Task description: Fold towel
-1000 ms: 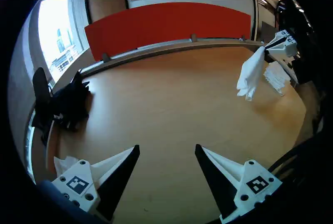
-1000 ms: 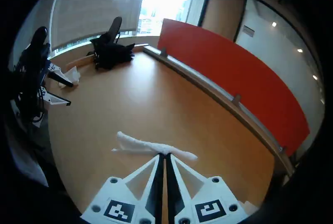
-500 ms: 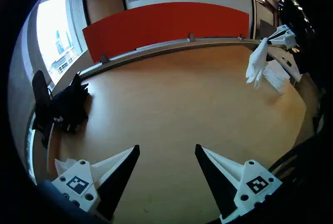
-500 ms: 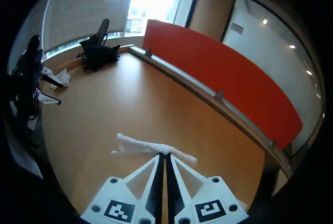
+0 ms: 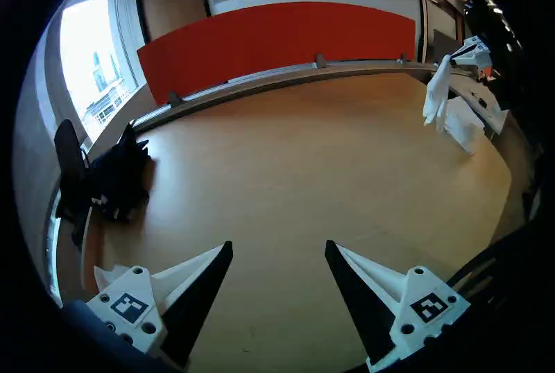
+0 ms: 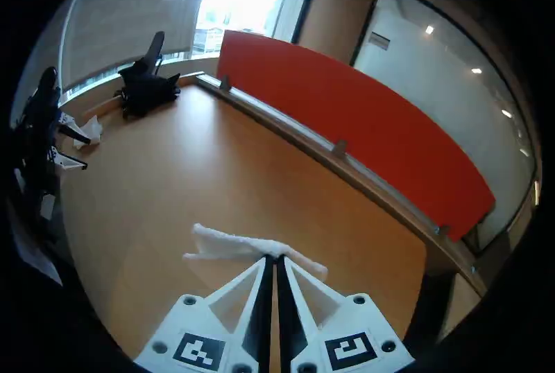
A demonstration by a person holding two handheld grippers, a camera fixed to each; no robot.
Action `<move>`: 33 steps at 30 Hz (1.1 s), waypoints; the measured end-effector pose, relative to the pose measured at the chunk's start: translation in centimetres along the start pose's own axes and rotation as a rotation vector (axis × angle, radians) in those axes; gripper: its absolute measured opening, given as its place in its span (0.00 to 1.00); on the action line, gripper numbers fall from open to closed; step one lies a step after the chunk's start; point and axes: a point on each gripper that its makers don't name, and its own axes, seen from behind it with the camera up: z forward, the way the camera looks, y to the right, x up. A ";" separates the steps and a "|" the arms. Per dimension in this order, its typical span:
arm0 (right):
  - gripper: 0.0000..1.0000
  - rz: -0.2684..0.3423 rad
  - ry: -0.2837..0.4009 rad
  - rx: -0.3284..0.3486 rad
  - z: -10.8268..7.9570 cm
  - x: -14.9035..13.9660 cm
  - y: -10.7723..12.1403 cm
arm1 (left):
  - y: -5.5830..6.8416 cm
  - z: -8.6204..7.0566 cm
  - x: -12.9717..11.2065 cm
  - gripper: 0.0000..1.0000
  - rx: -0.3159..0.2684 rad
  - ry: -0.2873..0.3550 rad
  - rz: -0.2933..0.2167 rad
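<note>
White cloth towel [image 6: 232, 245] is held, bunched into a rope-like strip, at the tips of the right gripper [image 6: 276, 260]. Its two white fingers are clenched together with the cloth pinched between them. In the left gripper view the same towel is seen hanging limp from that gripper, clear above the far right part of the pale wooden tabletop [image 5: 291, 165]. Just beside the hanging towel a pile of white folded cloths [image 5: 463, 123] is noted on the table. Whether the towel's lower end touches the pile cannot be told.

Left gripper [image 5: 277, 244] is held low over the near edge of the table, well apart from the towel. Its jaws are spread wide with nothing between them. A crumpled white cloth [image 5: 104, 276] is seen close by its left finger.

Farther out: a black bag [image 5: 118, 179] slumped at the table's left end, a long red partition panel [image 5: 277, 40] along the far edge, a bright window [image 5: 94, 75] beyond.

Progress, as judged: no fold is seen in the towel, which is gathered rather than flat. Pick-up may be counted as done. Left to do: the towel to be laid out and spread on the open wood, a second corner probably to be taken by the free gripper, then the folds to be made and the piece likely added to the pile.
</note>
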 end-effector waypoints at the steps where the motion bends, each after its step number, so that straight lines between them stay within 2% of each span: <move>1: 0.04 -0.002 -0.003 -0.004 -0.1 -0.1 0.4 | 0.0 0.0 0.0 0.99 0.000 -0.001 0.001; 15: 0.04 0.032 -0.019 -0.052 -0.9 -1.0 5.5 | 0.7 0.3 -0.1 0.99 0.002 -0.013 0.004; 33: 0.04 0.059 -0.086 -0.148 -2.3 -3.6 14.0 | 0.7 0.6 0.4 0.99 0.014 -0.020 0.005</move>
